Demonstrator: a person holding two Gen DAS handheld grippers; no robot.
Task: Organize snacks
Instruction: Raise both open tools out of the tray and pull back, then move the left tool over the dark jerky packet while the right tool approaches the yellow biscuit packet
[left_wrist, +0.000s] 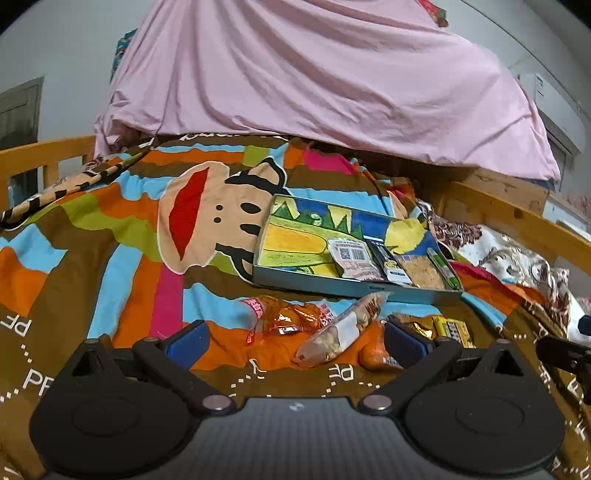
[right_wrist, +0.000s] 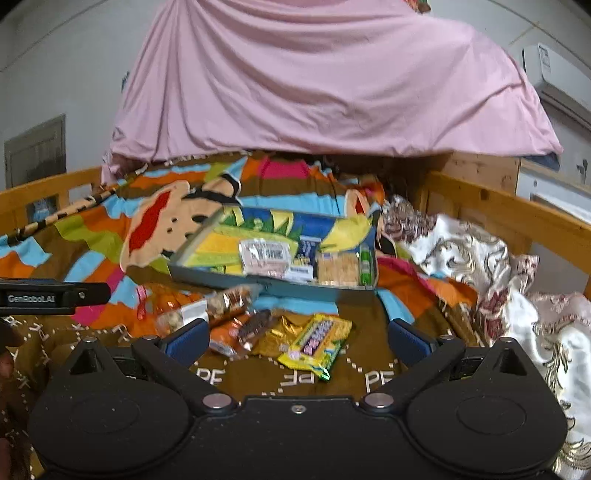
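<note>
Currently both grippers hover low over the striped monkey-print blanket (left_wrist: 122, 236), jaws spread wide, nothing between the pads.

Left gripper (left_wrist: 295, 341): blue pads well apart. Directly ahead between the fingers lies a clear nut packet (left_wrist: 341, 328), tilted, its far end toward the tray. Just left of it, an orange crinkled packet (left_wrist: 284, 319). By the right finger, a gold foil wrapper (left_wrist: 421, 326) and a yellow bar (left_wrist: 454, 330), partly hidden behind the pad.

Right gripper (right_wrist: 295, 341): also wide, holding nothing. The same yellow bar (right_wrist: 317, 345) lies ahead between its fingers, slightly right of centre, touching the gold foil wrapper (right_wrist: 275, 338). An orange packet (right_wrist: 227, 334) sits close to the left pad; the view is blurred here, so its label is unreadable.

Further ahead of both grippers sits the shallow grey tray (left_wrist: 317, 286) with a colourful drawn lining. Along its right end stand four items side by side: a barcode packet (left_wrist: 351, 258), a dark packet (left_wrist: 388, 260), a cracker pack (left_wrist: 421, 273), a green stick (left_wrist: 443, 267).

Beyond the tray hangs a pink sheet (left_wrist: 314, 74). A floral cloth (right_wrist: 480, 258) lies to the right.
</note>
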